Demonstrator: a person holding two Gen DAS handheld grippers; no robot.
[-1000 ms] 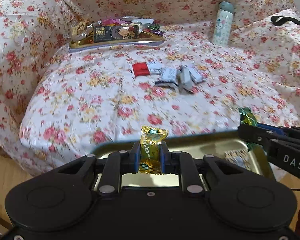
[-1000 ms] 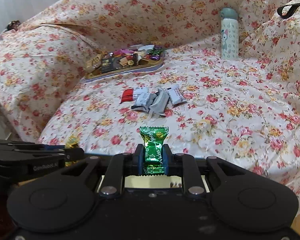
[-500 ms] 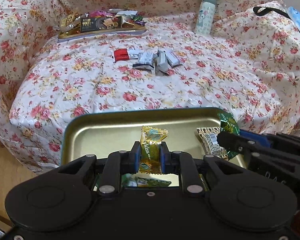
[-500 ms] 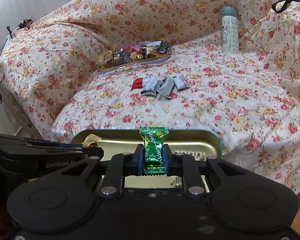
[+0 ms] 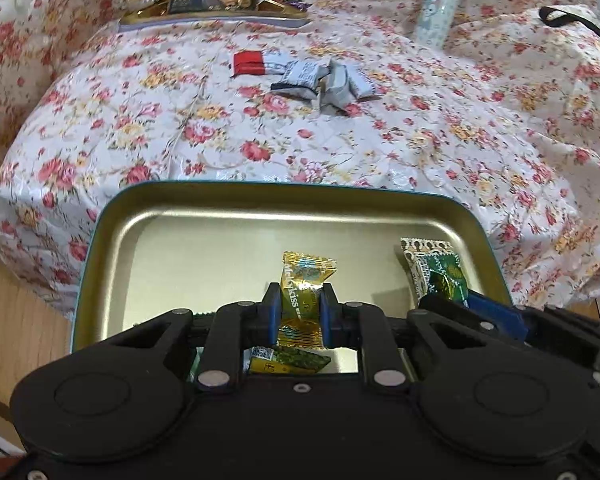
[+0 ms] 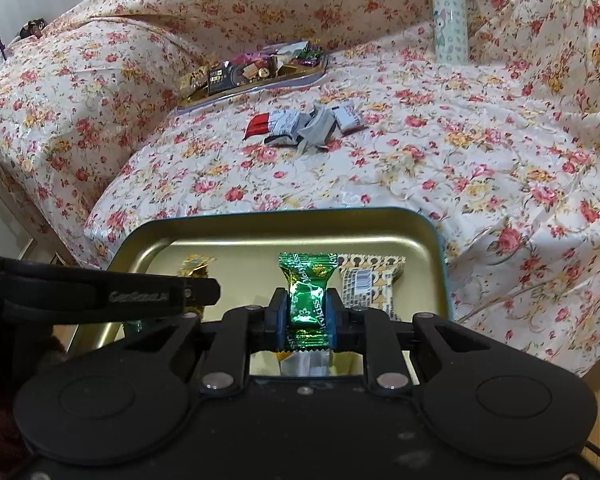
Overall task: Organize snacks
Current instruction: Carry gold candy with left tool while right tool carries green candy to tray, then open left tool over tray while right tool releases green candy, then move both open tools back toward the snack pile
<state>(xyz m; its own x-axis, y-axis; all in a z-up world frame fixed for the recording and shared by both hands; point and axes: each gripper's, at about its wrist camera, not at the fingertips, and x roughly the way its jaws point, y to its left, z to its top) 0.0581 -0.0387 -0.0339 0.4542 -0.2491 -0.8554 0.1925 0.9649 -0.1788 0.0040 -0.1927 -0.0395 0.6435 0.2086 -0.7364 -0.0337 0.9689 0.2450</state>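
My left gripper point(image 5: 300, 312) is shut on a gold Melykiss candy point(image 5: 305, 280), held upright over a gold metal tray with a teal rim point(image 5: 204, 236). My right gripper point(image 6: 303, 312) is shut on a green Melykiss candy point(image 6: 306, 280) over the same tray point(image 6: 420, 236). In the left wrist view the right gripper point(image 5: 480, 312) with its green candy point(image 5: 446, 280) is at the tray's right side. A patterned snack packet point(image 6: 364, 280) lies in the tray. Another wrapped snack point(image 5: 288, 362) lies under the left fingers.
The tray sits in front of a sofa with a floral cover point(image 5: 340, 152). Loose silver and red snack packets point(image 5: 304, 78) lie mid-seat. A second tray full of snacks point(image 6: 252, 72) stands at the back. A pale bottle point(image 6: 449, 16) stands at back right. Wooden floor point(image 5: 16, 320) is at left.
Both grippers have moved back and over the tray, each still holding its candy. The tray, first only partly seen, now fills the foreground.
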